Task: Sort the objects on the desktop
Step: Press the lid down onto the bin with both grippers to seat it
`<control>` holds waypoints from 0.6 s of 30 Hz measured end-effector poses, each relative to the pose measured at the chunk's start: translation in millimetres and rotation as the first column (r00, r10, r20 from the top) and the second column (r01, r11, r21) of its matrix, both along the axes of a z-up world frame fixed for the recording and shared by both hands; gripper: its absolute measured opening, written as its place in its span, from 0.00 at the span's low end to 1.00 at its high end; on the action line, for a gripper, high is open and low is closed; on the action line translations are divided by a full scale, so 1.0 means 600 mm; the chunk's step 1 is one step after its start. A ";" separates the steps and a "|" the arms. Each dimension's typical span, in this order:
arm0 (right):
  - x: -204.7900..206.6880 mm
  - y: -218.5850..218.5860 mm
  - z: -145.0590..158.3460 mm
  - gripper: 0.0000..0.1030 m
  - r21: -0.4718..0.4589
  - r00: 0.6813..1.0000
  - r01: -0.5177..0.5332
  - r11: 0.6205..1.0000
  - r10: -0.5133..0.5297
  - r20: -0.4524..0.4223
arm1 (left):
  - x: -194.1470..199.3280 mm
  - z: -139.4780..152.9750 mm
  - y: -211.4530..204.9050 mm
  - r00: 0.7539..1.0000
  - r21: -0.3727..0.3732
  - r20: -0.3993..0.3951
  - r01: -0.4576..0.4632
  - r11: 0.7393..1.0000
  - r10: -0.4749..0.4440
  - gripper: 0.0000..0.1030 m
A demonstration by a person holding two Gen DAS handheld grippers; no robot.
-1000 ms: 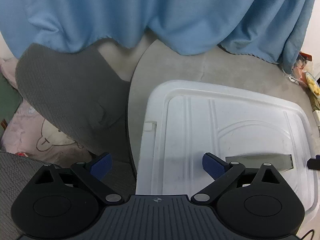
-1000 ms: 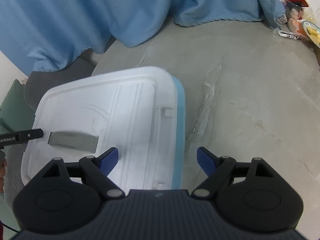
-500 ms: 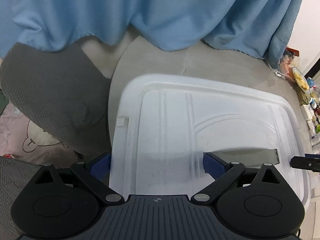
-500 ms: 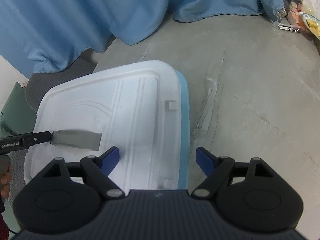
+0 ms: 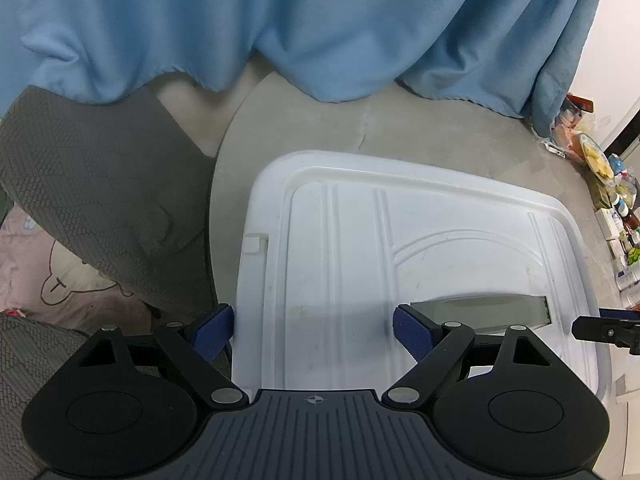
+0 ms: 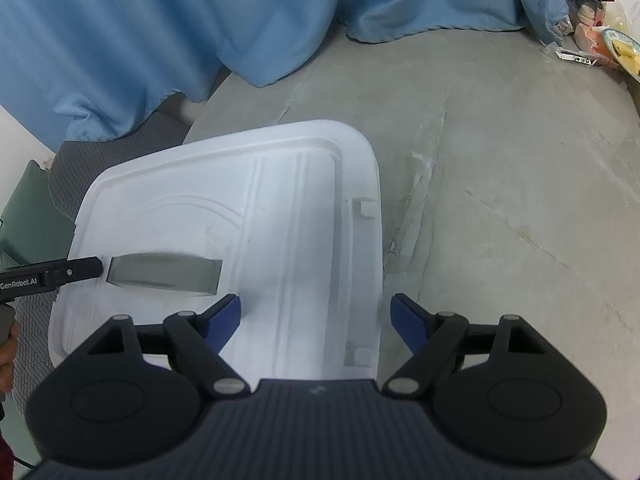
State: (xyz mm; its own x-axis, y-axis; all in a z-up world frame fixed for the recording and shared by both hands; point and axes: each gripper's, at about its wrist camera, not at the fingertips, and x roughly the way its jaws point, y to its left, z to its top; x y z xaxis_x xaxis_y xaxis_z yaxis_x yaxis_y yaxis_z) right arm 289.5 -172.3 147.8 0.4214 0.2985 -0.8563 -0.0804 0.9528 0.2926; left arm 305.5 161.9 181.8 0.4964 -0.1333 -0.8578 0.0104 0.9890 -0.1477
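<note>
One white lid [image 5: 420,272], one table [image 6: 520,200], one blue curtain [image 5: 280,32].

a round grey table [image 6: 520,160] carries a white-lidded box [image 6: 280,208], with packaged clutter [image 6: 592,40] at its far edge

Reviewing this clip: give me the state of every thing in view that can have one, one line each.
Left gripper: open, empty, straddling the lid's left edge.
Right gripper: open, empty, straddling the lid's right edge.
Lid: on the bin, handle slot showing.
Curtain: hanging, hem resting on the table.
Snack packets: piled at the table's far right edge.
</note>
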 end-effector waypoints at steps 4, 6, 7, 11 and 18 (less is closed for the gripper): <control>0.000 -0.002 -0.003 0.81 -0.004 1.000 0.005 1.000 -0.005 -0.003 | 0.000 0.003 -0.001 1.000 0.003 0.001 0.001 1.000 -0.001 0.85; 0.000 -0.003 -0.006 0.81 -0.007 1.000 0.008 1.000 -0.008 -0.006 | -0.001 0.003 -0.003 1.000 0.006 0.003 0.002 1.000 -0.002 0.85; 0.000 -0.005 -0.007 0.81 -0.005 1.000 0.010 1.000 -0.010 -0.008 | -0.002 0.002 -0.004 1.000 0.010 0.003 0.004 1.000 -0.004 0.85; 0.000 -0.007 -0.012 0.82 -0.004 1.000 0.011 1.000 -0.011 -0.010 | -0.003 0.003 -0.005 1.000 0.020 0.009 0.004 1.000 -0.004 0.85; 0.001 -0.012 -0.016 0.84 0.003 1.000 0.017 1.000 -0.017 -0.003 | -0.003 0.008 -0.010 1.000 0.048 0.005 0.010 0.999 -0.010 0.87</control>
State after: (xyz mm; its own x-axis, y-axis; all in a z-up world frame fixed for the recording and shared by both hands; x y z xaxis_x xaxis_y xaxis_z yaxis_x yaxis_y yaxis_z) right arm 290.3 -179.6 138.0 0.4240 0.2940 -0.8566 -0.0632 0.9532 0.2958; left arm 303.8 155.7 186.3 0.5000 -0.0972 -0.8605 0.0213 0.9948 -0.1000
